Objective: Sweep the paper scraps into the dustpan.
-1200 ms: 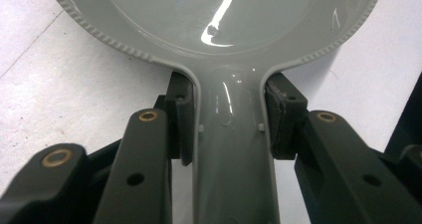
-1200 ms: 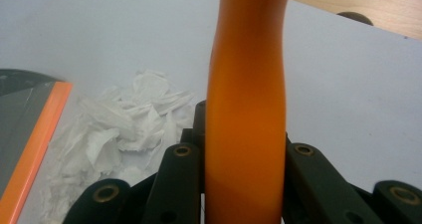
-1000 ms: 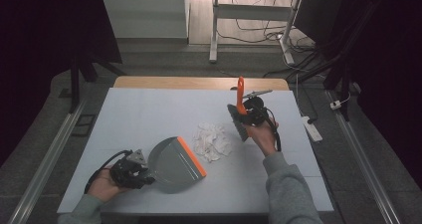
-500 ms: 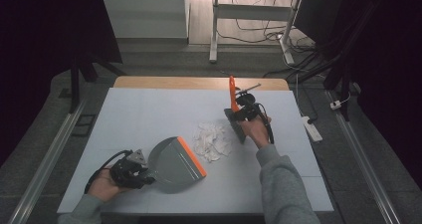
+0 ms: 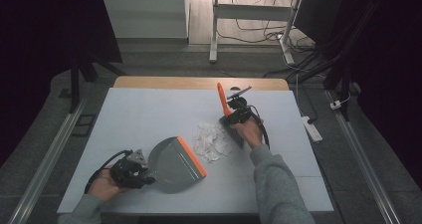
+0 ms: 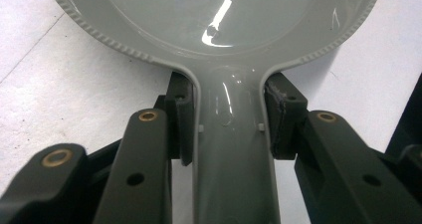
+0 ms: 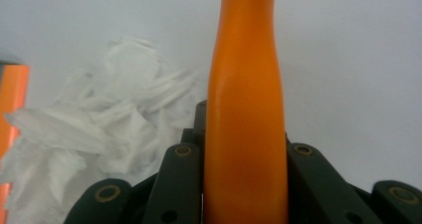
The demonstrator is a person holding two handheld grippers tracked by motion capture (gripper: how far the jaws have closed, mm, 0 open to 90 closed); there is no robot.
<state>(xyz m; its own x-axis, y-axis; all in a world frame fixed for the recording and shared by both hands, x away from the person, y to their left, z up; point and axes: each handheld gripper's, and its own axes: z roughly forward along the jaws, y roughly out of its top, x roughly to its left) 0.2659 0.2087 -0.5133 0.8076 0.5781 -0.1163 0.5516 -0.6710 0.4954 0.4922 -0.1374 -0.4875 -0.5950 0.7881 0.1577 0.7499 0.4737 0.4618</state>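
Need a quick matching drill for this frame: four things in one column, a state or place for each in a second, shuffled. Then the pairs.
Things:
1. dustpan
2. brush
3. crumpled paper
4. table

States or places:
A. white, lying loose between the two tools
B. orange handle clamped in the right tongs
C. pale top that carries everything
D. grey, orange front lip, handle clamped in the left tongs

Pairs: 1-D, 2-B, 3-A, 4-C

We see a pale surface (image 5: 149,114), a power strip (image 5: 312,128) on the floor, cables (image 5: 259,27) beyond.
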